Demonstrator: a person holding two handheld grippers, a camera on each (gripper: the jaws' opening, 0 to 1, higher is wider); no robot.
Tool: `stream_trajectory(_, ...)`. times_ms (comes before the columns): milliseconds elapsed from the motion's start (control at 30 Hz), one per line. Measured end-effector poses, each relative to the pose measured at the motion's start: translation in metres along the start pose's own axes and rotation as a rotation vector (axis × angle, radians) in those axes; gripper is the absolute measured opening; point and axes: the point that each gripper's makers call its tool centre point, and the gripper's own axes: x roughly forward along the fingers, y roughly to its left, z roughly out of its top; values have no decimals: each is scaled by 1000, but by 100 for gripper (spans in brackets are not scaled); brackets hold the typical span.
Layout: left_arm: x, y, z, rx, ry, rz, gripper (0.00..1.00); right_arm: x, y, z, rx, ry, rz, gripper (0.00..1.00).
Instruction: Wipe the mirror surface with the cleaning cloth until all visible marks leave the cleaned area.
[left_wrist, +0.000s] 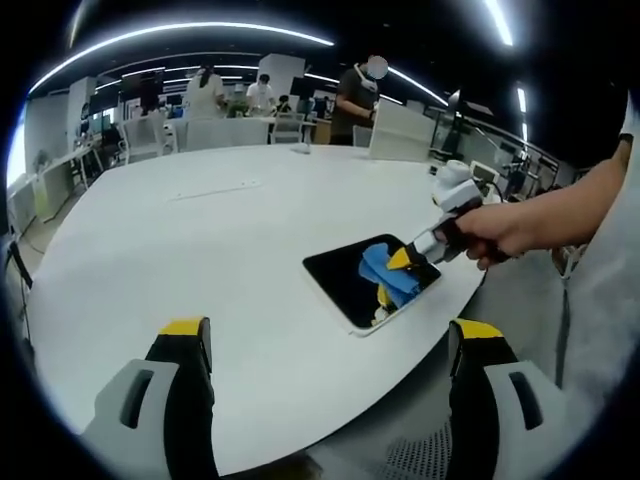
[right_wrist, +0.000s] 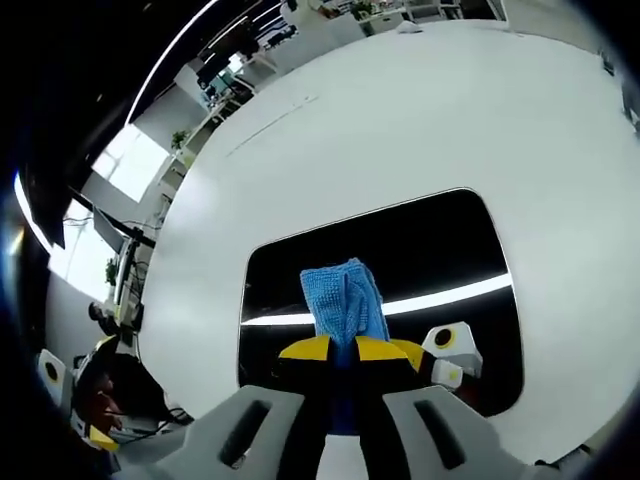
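Observation:
A dark rectangular mirror (left_wrist: 345, 278) with a white rim lies flat near the table's right edge. In the right gripper view the mirror (right_wrist: 420, 245) reflects ceiling light strips. My right gripper (right_wrist: 344, 350) is shut on a blue cleaning cloth (right_wrist: 343, 298), whose free end rests on the glass. The left gripper view catches that right gripper (left_wrist: 402, 260) coming in from the right, held by a hand, pressing the blue cloth (left_wrist: 388, 272) on the mirror's right part. My left gripper (left_wrist: 325, 340) stands open above the table's near edge, well short of the mirror, holding nothing.
The mirror lies on a large white round table (left_wrist: 200, 250). A person's arm (left_wrist: 560, 215) reaches in from the right. Several people stand beyond the far side of the table among office desks and chairs. A small white object (left_wrist: 300, 148) lies at the table's far edge.

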Motion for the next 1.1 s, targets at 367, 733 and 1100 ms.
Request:
stream_trajectory(367, -2, 0, -2, -6, 9, 8, 99, 10, -1, 18, -17, -1, -6, 2)
stream_trajectory(733, -1, 2, -2, -10, 19, 13, 98, 18, 0, 37, -30, 7, -2, 3)
stream_trajectory(1100, -2, 12, -2, -10, 19, 23, 98, 16, 5, 44, -82, 14, -7, 5)
